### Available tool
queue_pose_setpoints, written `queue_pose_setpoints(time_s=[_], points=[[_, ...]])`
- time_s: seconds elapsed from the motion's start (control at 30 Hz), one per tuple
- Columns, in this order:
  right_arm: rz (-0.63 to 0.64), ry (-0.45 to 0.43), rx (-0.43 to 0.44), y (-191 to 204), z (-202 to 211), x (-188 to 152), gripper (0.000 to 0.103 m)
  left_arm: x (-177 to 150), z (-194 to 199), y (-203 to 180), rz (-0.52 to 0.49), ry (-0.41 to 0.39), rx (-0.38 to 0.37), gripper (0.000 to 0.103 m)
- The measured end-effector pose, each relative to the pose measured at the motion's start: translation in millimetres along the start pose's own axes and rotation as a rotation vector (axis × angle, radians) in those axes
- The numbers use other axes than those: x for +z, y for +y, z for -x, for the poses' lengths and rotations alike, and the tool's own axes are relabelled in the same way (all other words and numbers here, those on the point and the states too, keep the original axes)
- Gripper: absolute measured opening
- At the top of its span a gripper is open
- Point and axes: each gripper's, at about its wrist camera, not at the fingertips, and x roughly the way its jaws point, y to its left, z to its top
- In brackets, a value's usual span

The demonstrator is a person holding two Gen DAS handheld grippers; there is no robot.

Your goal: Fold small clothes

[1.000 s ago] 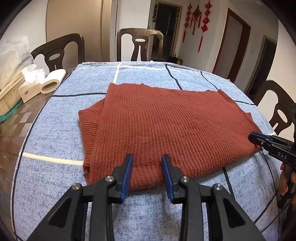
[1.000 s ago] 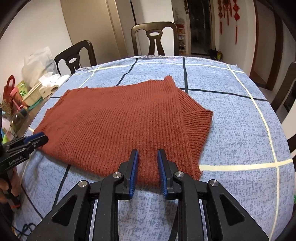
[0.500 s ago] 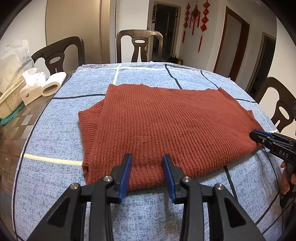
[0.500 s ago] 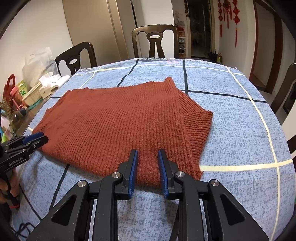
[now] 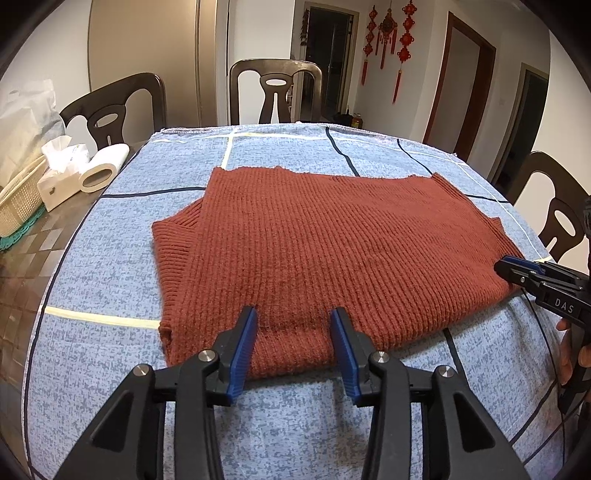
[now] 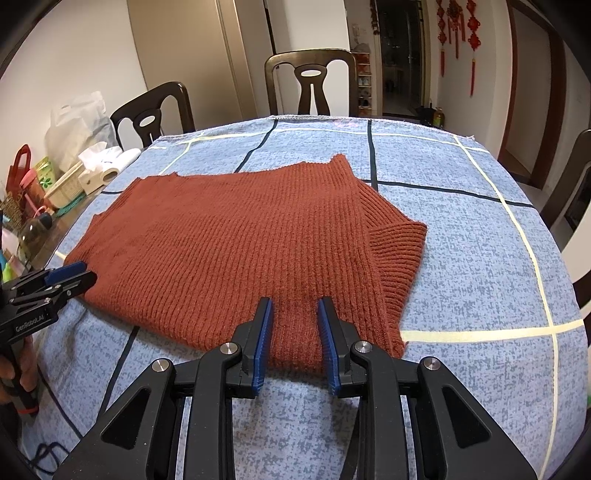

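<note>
Left gripper (image 5: 291,314): jaws partway open and just now widening. Straddles the near hem of the sweater (image 5: 314,240), knit lying slack between the pads, not pinched. Right gripper (image 6: 294,304): narrower gap, parted a touch as well, hem likewise between the pads with no squeeze to be seen.

Only in the left view: right gripper side-on at the sweater's right corner, with fingers (image 5: 567,350) on its handle. Only in the right view: left gripper side-on at the left corner, a hand (image 6: 18,369) round its grip, plus a red bag (image 6: 20,166) at the table's far left edge.

Sweater: rust ribbed knit, folded and flat across the middle of the cloth (image 5: 110,277), a ribbed band jutting out at either end, near edge reaching both grippers.

Cloth: mottled blue with dark and pale lines, spread over the table. Left of it, on bare tabletop: tissue box (image 5: 59,181), paper roll (image 5: 105,171), basket (image 5: 18,206). Beyond: dark chairs (image 5: 275,88) round the table, red knots (image 5: 388,33) on the far wall, dark doorways.
</note>
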Motion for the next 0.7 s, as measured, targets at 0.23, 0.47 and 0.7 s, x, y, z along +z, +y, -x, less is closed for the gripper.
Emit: queue_pose_setpoints(time_s=[0.23,0.47,0.7], points=[[0.000,0.000,0.000,0.2,-0.1,0.2,0.026,0.3,-0.5,-1.2,-0.004,0.001,-0.003,0.047],[-0.005,-0.003,0.012,-0.7,1.0,0.9,0.034,2.5,3.3,3.9,0.021,0.001,-0.052,0.049],[-0.045,-0.060,0.031,-12.6,19.5,10.6,0.060,20.6,21.4,36.1,0.114,-0.061,-0.046,0.052]])
